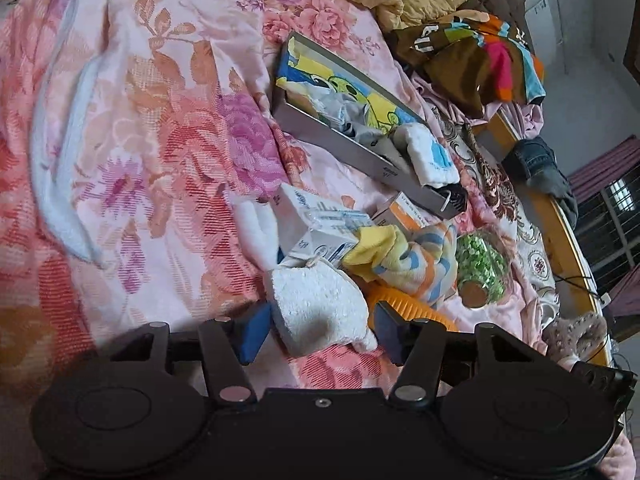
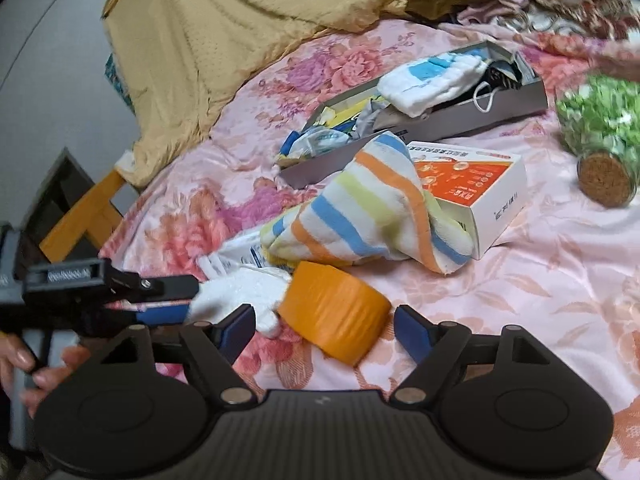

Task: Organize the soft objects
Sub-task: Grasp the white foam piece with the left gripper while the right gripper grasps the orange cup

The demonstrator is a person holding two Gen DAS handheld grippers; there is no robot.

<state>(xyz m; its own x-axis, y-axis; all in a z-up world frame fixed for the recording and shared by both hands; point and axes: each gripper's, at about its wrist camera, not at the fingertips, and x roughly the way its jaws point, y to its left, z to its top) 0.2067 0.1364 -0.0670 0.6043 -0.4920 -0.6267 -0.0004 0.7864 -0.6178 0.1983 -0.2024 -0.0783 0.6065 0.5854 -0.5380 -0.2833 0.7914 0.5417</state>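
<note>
On the pink floral bedspread (image 1: 160, 128), a white fluffy cloth (image 1: 316, 308) fills the gap of my left gripper (image 1: 322, 332), and both blue pads press its sides. In the right wrist view the left gripper's fingers (image 2: 164, 314) meet that white cloth (image 2: 236, 292) from the left. My right gripper (image 2: 326, 330) is open around an orange tape roll (image 2: 334, 316); a gap shows at the left pad. Behind the roll a striped towel (image 2: 360, 208) lies crumpled. A grey box (image 2: 512, 100) holds a white-and-blue sock (image 2: 432, 76) and other cloths.
An orange-and-white carton (image 2: 480, 184) sits under the striped towel, with a blue-and-white carton (image 1: 320, 228) near it. A corked jar of green bits (image 2: 604, 128) lies at the right. A yellow blanket (image 2: 240, 20) covers the far side. A hand (image 2: 40, 376) holds the left gripper.
</note>
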